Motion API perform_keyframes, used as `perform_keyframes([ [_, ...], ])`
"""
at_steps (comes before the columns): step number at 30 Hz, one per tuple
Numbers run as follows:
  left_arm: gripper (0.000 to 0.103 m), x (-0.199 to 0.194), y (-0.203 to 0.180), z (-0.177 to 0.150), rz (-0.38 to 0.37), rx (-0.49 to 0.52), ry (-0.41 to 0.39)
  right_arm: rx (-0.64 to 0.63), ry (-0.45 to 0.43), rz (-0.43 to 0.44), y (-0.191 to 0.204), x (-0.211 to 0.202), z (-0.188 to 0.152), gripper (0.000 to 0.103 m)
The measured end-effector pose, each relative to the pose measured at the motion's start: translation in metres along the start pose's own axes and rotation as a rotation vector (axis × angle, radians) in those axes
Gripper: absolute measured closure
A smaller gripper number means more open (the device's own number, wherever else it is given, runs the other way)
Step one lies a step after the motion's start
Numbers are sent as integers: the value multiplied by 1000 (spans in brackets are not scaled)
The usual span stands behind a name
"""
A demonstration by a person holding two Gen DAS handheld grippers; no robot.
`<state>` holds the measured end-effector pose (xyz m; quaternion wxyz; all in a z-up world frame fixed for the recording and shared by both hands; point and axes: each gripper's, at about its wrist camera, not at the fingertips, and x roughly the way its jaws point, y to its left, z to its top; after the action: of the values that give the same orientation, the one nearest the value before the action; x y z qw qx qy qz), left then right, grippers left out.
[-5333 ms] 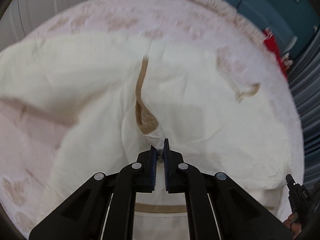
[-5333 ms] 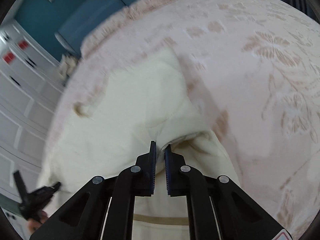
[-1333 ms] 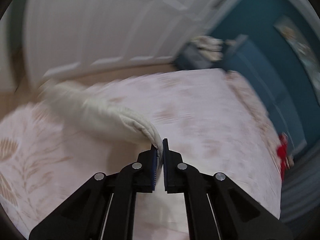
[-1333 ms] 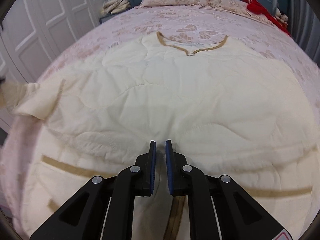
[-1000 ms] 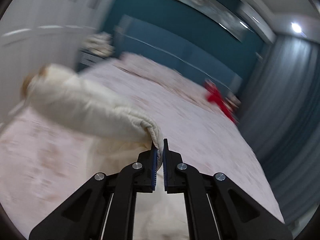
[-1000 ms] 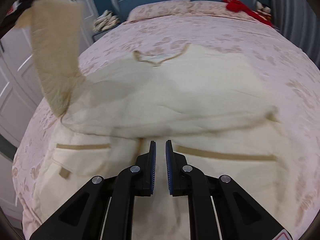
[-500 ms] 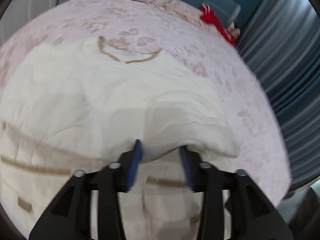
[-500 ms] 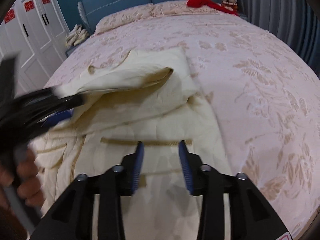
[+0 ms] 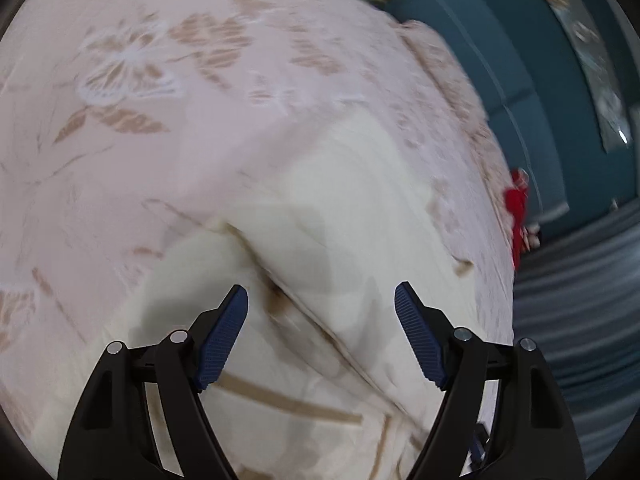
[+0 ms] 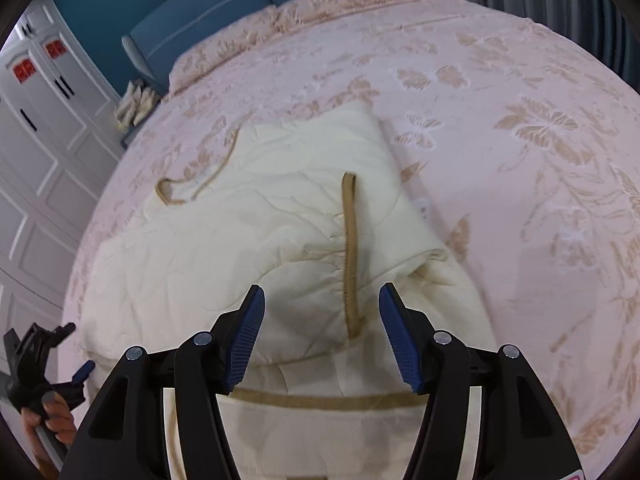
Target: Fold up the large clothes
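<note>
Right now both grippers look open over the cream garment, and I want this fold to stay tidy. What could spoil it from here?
The sleeve folded across the cream garment lies loose, puffed and rumpled, so it may spring or slide back. The right gripper, jaws just opened and empty, hangs low over the tan cuff band and might snag it. The left gripper, also just opened, sits close above a ridge and could drag it.

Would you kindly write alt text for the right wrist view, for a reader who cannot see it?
A cream quilted garment with tan trim lies partly folded on a pink floral bedspread. The right gripper hovers over it, jaws open and just widened, nothing between them. At the lower left edge a hand holds the left gripper; a blue headboard stands behind.
</note>
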<state>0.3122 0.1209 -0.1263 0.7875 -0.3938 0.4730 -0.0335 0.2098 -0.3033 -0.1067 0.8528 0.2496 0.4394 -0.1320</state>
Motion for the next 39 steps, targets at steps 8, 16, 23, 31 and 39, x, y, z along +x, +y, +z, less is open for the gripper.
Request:
perform_keyframes([
  [8, 83, 11, 12, 17, -45, -82, 14, -182, -212, 10, 53, -55, 39, 99],
  [16, 89, 16, -19, 3, 122, 128, -48, -181, -134, -111, 26, -16, 39, 102],
  [23, 89, 35, -12, -11, 201, 228, -59, -120, -8, -150, -11, 45, 6, 102],
  [31, 88, 42, -27, -20, 316, 365, -75, -65, -80, -167, 1, -2, 12, 100],
  [39, 86, 4, -59, -28, 445, 449, -93, -339, -15, 15, 108, -12, -22, 99],
])
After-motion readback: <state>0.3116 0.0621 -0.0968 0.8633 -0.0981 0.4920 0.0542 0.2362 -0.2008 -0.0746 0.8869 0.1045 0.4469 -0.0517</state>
